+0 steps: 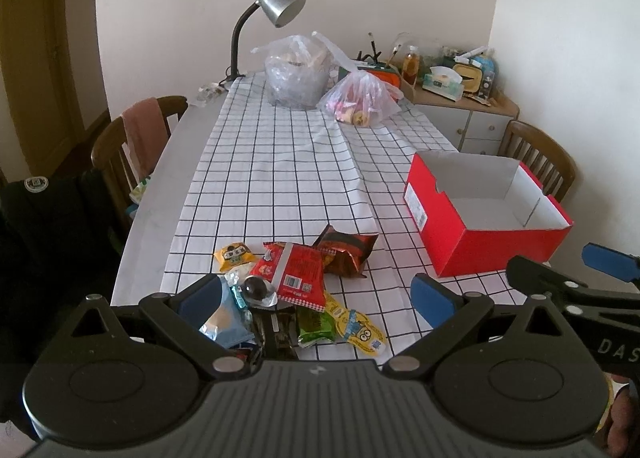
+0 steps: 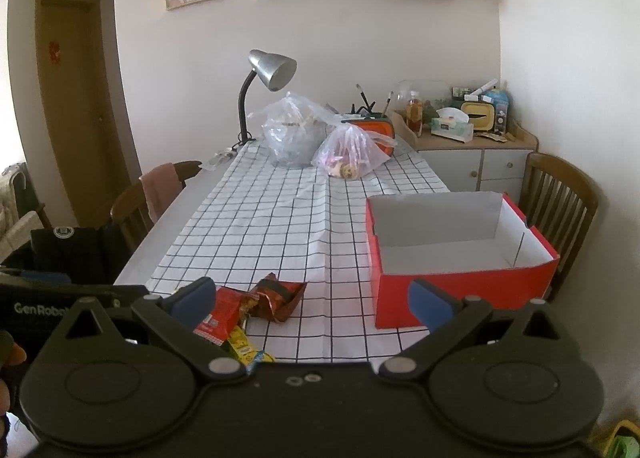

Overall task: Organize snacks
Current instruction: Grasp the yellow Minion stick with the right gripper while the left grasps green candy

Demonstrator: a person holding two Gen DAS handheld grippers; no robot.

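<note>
Left wrist view: left gripper point(image 1: 316, 298), fingers spread wide and holding nothing, poised low over a heap of snack packets point(image 1: 296, 290) at the near end of the checked tablecloth point(image 1: 280, 178); heap comprises a red packet point(image 1: 298, 272) on top, a dark foil bag point(image 1: 346, 250) behind it, a yellow sachet point(image 1: 234, 254), a green packet point(image 1: 316, 328), a yellow cartoon packet point(image 1: 360, 332) and a pale blue packet point(image 1: 224, 322) beside the left pad; red box point(image 1: 492, 246), open and empty, stands to the right, well apart from the heap; right gripper point(image 1: 600, 270) enters at the right edge. Right wrist view: right gripper point(image 2: 312, 300), jaws likewise wide and empty, faces the gap between heap and red box; red packet and foil bag point(image 2: 280, 298) lie just beyond its left pad; desk lamp point(image 2: 266, 82) and two plastic bags point(image 2: 320, 138) stand at the far end, uninvolved. Handling note: packets overlap and are slippery, so the first pick is best made on the topmost red packet, pads closing across a flat edge rather than the puffed middle; lift clear before carrying, lest neighbours drag along; release low inside the box.
</note>
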